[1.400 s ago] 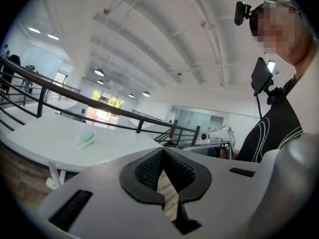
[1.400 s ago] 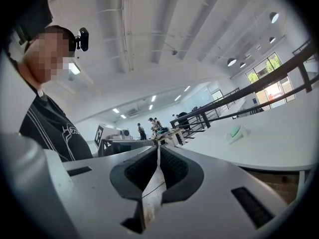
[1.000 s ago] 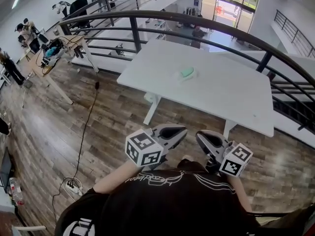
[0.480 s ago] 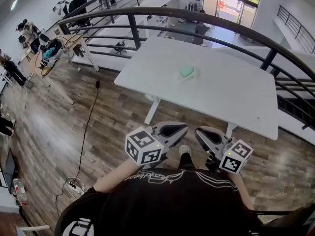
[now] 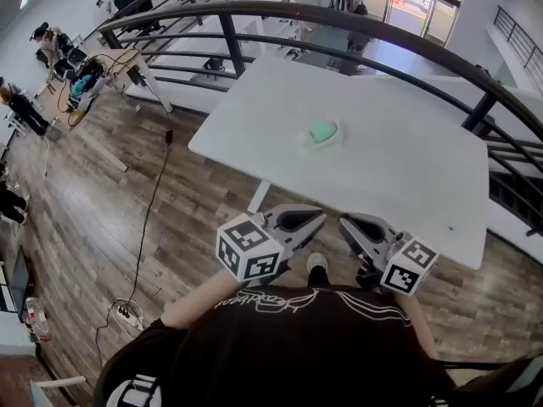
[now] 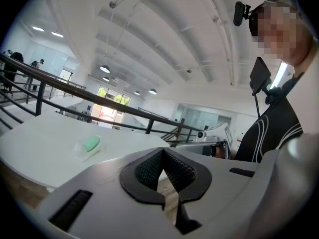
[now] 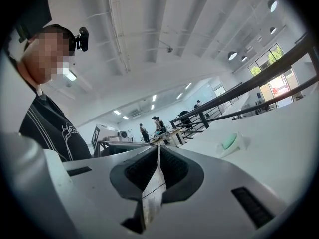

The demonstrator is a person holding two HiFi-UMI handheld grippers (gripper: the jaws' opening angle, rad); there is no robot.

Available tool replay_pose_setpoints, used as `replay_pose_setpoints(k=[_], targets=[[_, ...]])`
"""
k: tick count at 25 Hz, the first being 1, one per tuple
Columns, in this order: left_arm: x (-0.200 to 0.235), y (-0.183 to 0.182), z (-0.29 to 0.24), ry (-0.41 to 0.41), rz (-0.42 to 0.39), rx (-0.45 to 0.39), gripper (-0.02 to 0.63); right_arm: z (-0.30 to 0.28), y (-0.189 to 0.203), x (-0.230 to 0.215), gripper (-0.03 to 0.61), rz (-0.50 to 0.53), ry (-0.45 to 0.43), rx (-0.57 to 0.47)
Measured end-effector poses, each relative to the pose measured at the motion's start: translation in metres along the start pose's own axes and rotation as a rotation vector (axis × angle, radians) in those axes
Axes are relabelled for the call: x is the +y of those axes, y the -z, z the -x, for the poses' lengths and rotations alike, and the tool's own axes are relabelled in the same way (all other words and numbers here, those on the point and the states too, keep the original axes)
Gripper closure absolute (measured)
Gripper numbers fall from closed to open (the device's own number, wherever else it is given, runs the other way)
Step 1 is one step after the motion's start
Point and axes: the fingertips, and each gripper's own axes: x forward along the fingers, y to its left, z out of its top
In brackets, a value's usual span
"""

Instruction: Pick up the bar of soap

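Note:
A pale green bar of soap [image 5: 323, 131] lies in a clear dish on the white table [image 5: 399, 168], near its middle. It also shows in the left gripper view as the soap [image 6: 91, 143], and in the right gripper view as the soap [image 7: 230, 142]. My left gripper [image 5: 319, 217] and right gripper [image 5: 343, 222] are held side by side close to my chest, at the table's near edge and well short of the soap. Both have their jaws shut with nothing between them, as seen on the left gripper [image 6: 162, 151] and the right gripper [image 7: 158, 149].
A black curved railing [image 5: 280, 13] runs behind the table. A wood floor [image 5: 102, 227] lies to the left, with a black cable [image 5: 151, 210] and a power strip [image 5: 127, 315] on it. Desks and people [image 5: 51, 49] are at the far left.
The table and soap have come nearer and lower in the head view. Both grippers stay shut at my chest, side by side.

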Motion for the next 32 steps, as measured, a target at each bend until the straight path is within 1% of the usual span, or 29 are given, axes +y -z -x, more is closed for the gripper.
replay_pose_setpoints(k=[7,12,20,26,32], targets=[[0.063,-0.02,-0.05,-0.041,0.039,0.015,0.606,-0.025,-0.022,-0.073,0.557,-0.041,-0.034,0.023],[0.093,-0.038,-0.08,-0.059,0.036,0.017,0.606,-0.036,-0.041,-0.114,0.557,-0.047,-0.047,0.019],[0.141,-0.052,-0.117,-0.107,0.046,0.032,0.606,-0.045,-0.06,-0.176,0.557,-0.066,-0.059,0.028],[0.172,-0.059,-0.135,-0.134,0.045,0.033,0.606,-0.066,-0.068,-0.208,0.557,-0.061,-0.093,0.054],[0.203,-0.056,-0.149,-0.154,0.056,0.044,0.606,-0.088,-0.067,-0.236,0.557,-0.075,-0.121,0.075]])
